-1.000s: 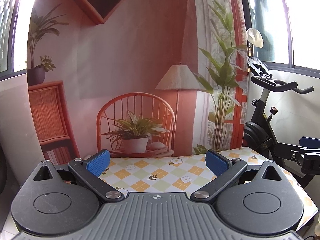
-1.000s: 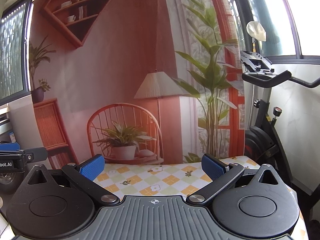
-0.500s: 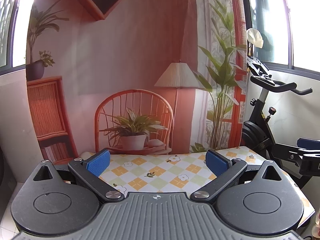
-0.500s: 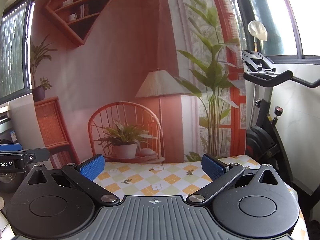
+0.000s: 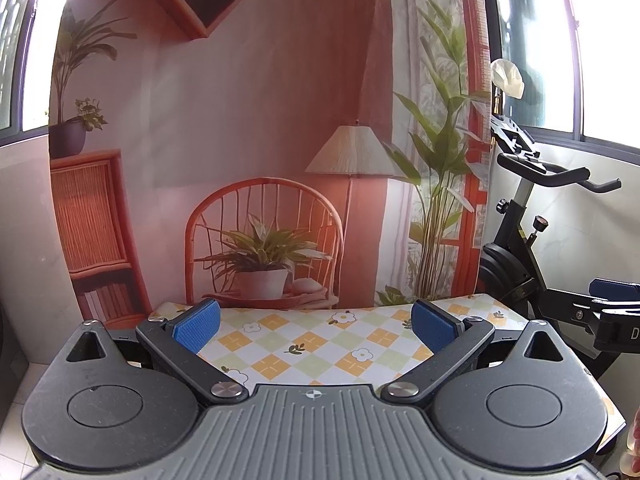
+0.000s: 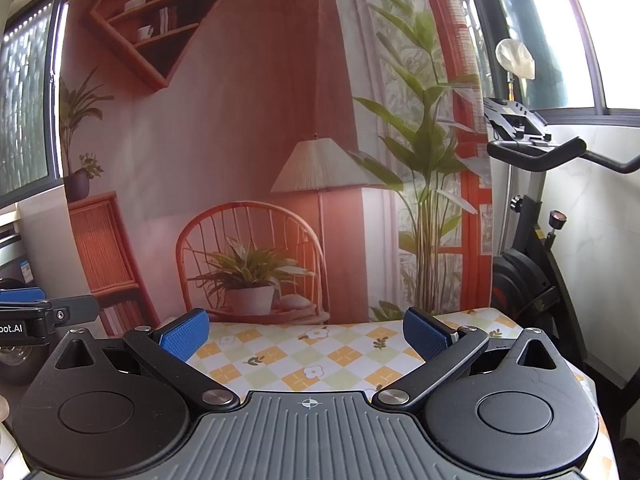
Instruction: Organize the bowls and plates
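Observation:
No plate or bowl shows in either view. My left gripper (image 5: 316, 326) is open, its blue pads (image 5: 197, 325) spread wide over a table with a yellow, green and white checked flower cloth (image 5: 312, 344). My right gripper (image 6: 306, 332) is open too, with nothing between its blue pads (image 6: 425, 337), above the same cloth (image 6: 316, 354). The right gripper's black body (image 5: 608, 316) pokes in at the right edge of the left wrist view. The left gripper's body (image 6: 36, 312) shows at the left edge of the right wrist view.
A printed backdrop (image 5: 264, 152) with a chair, lamp and plants hangs behind the table's far edge. A black exercise bike (image 5: 520, 256) stands to the right of the table, also in the right wrist view (image 6: 536, 216). Windows flank the backdrop.
Both views have tilted slightly downward, so a little more of the checked cloth shows. Both grippers stay open and hold nothing.

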